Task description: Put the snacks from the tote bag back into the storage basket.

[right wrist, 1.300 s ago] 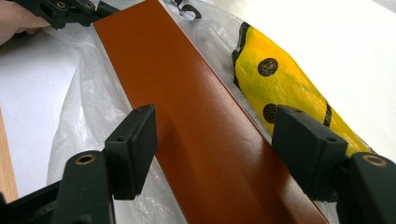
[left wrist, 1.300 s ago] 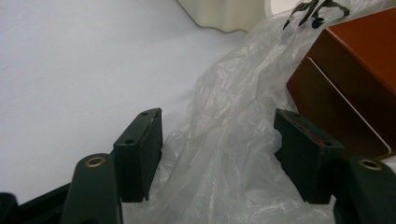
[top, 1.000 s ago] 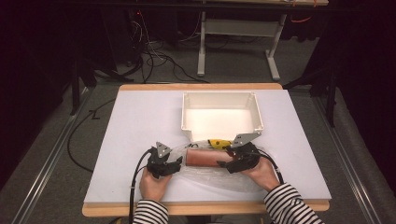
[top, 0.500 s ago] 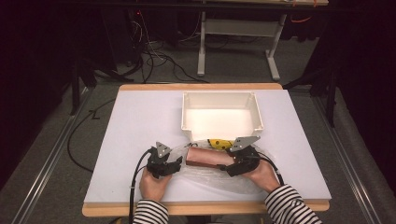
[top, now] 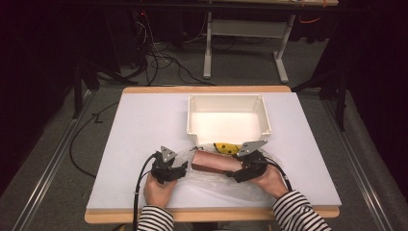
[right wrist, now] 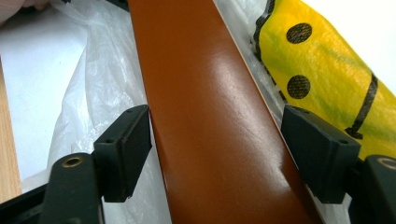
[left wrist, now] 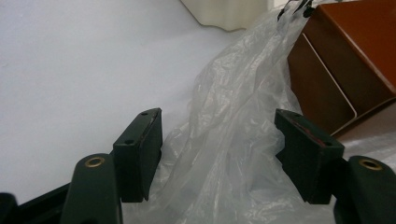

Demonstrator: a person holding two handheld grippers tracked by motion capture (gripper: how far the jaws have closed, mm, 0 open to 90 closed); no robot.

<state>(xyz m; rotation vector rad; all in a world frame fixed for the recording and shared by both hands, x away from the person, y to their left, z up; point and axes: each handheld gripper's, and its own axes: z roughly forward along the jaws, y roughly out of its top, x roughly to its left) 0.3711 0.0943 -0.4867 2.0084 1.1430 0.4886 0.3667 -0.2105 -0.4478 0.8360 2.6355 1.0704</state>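
High view, lower centre of the frame, left to right. The left gripper (top: 182,169) lies left of centre at the edge of a clear plastic bag (top: 211,180). In the left gripper view its jaws stand spread, with a fold of the bag (left wrist: 233,140) rising between them. A brown box (top: 214,162) lies at centre on the bag. Just above it, a yellow item (top: 227,147) with black dots touches the near wall of the white bin (top: 228,103). The right gripper (top: 233,171) sits right of centre. In its own view its jaws are spread on either side of the brown box (right wrist: 215,121), not pressed against it.
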